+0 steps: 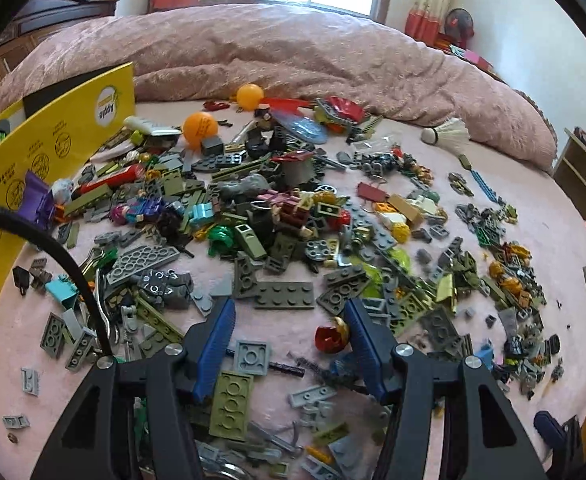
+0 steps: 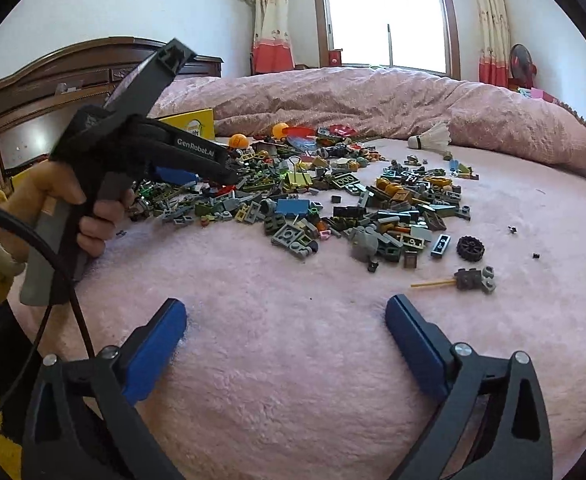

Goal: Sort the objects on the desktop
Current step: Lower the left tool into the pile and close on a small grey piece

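While the left gripper (image 1: 289, 316) is hovering with jaws parted and empty over the heap of small plastic building bricks (image 1: 277, 224) at centre frame, the right gripper (image 2: 285, 320) is gaping wide above bare pink fleece blanket (image 2: 293, 380).

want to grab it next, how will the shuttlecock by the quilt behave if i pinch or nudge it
The shuttlecock is probably very light: mostly white feathers on a small round cork. The feather skirt looks thin, so a hard pinch might bend it; the cork seems the safer grip. Lying on its side on the fuzzy blanket, a nudge would likely swing it round in an arc.
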Available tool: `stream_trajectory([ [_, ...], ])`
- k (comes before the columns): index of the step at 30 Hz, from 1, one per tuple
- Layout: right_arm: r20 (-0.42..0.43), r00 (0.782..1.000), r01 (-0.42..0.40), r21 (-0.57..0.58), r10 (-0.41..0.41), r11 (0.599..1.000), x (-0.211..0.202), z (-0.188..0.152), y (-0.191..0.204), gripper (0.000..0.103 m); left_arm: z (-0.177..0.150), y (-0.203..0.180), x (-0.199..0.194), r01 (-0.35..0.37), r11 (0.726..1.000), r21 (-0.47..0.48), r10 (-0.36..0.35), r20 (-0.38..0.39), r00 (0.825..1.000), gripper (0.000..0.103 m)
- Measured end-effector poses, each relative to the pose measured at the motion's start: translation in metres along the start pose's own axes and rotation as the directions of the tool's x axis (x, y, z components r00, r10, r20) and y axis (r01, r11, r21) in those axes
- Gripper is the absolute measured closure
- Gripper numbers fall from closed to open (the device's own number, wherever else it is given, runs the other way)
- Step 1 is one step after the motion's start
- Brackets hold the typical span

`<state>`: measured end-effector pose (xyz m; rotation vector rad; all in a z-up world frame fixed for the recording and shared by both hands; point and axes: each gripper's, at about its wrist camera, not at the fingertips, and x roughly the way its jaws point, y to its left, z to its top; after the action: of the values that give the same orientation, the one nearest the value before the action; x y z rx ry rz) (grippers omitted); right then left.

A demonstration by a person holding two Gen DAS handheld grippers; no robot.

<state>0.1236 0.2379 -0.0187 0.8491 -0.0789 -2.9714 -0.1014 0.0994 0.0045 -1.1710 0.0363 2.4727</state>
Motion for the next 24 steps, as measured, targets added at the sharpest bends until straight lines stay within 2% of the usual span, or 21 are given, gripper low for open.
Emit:
stream_trajectory([
  [5,0.008,1.0,-0.003,-0.004,0.003,1.0,0.001,0.0,0.0,0.0,0.002,-0.004,0.006,-0.014,1.0,0.014,0.014,-0.006,1.0,0.045],
  [8,0.013,1.0,-0.007,-0.003,0.007,1.0,0.002,0.0,0.0,0.0,0.004,-0.004,0.007,-0.001,1.0,-0.001,0.001,-0.004,1.0,0.051],
  [10,0.014,1.0,-0.006,-0.004,0.006,1.0,0.002,-0.001,0.0,0.0,0.004,-0.005,0.007,-0.004,1.0,-0.012,0.004,0.001,1.0,0.061],
  [12,0.017,1.0,-0.006,-0.005,0.006,1.0,0.002,-0.001,0.0,0.0,0.004,-0.005,0.006,-0.007,1.0,-0.017,0.007,0.005,1.0,0.065],
  [24,0.019,1.0,-0.006,-0.006,0.006,1.0,0.002,-0.001,0.0,0.0,0.003,-0.007,-0.007,-0.003,1.0,-0.021,0.004,0.037,0.999,0.069],
])
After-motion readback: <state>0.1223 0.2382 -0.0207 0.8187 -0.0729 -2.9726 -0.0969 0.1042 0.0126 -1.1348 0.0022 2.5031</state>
